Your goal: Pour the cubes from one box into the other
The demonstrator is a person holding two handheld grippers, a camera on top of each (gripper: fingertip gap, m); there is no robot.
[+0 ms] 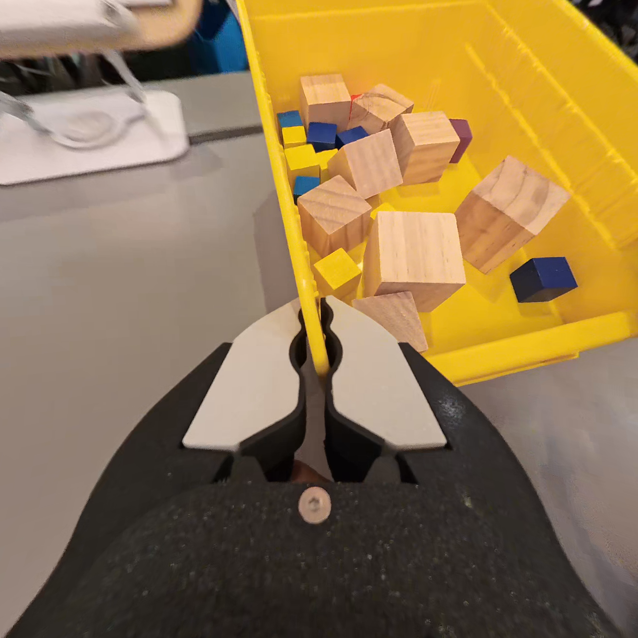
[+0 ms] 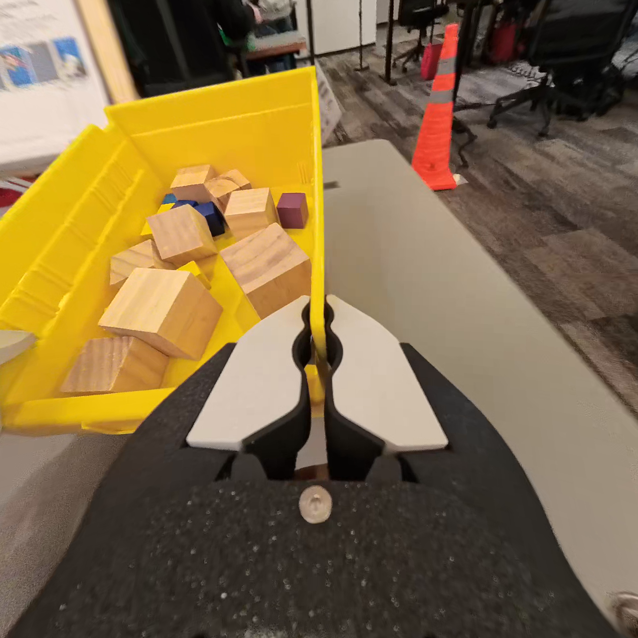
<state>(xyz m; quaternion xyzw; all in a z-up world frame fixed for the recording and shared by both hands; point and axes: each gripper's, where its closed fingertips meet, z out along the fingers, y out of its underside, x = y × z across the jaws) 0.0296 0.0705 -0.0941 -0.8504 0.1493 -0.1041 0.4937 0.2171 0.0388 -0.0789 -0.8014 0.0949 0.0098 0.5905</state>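
A yellow plastic box [image 1: 397, 45] holds several plain wooden cubes [image 1: 414, 255] and smaller blue, yellow and purple cubes [image 1: 543, 279]. It also shows in the right wrist view [image 2: 221, 138] with the wooden cubes [image 2: 162, 309] inside. My left gripper [image 1: 312, 303] is shut on the box's left side wall near the front corner. My right gripper [image 2: 317, 300] is shut on the box's right side wall. The box is tilted and held above the grey table [image 1: 121, 276]. The left gripper's fingertip [image 2: 13, 341] shows at the far left edge. No second box is in view.
A white stand with a clear bracket [image 1: 93, 134] sits on the table to the left of the box. The table's right edge [image 2: 518, 276] drops to a wood floor with an orange cone [image 2: 436, 114] and office chairs [image 2: 569, 62]. A poster board [image 2: 41, 69] stands behind.
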